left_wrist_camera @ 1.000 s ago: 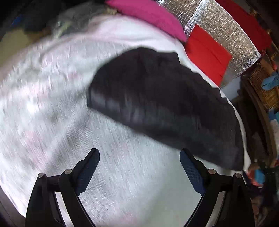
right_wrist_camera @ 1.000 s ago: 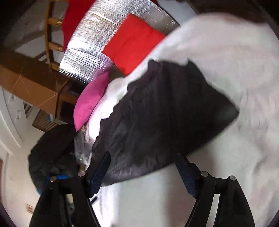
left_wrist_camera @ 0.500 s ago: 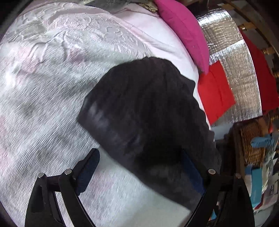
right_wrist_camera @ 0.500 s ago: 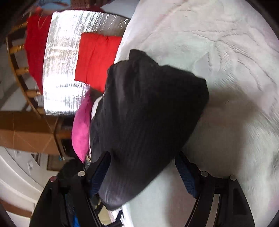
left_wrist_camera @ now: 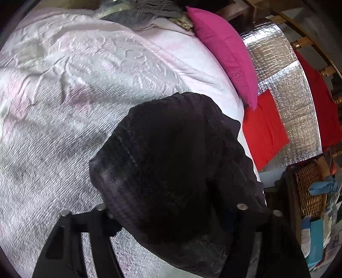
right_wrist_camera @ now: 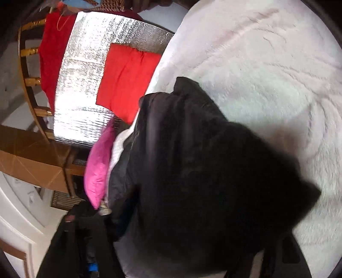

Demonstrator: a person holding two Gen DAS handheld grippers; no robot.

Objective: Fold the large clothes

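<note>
I have both grippers, left (left_wrist_camera: 171, 216) and right (right_wrist_camera: 192, 231), fingers just closing around the near edge of the garment (left_wrist_camera: 177, 162); whether they grip, I cannot tell. Soft, limp, light; take corners.

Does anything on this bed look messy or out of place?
Only the black garment: it lies bunched near the edge of the pale bedspread, not flat. A heap of grey clothes sits beside the pink cushion.

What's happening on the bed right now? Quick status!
Both tongs, left and right, just been closing, black garment bunched between each pair; grip unconfirmed. Garment on pale bedspread. Nothing in the way.
</note>
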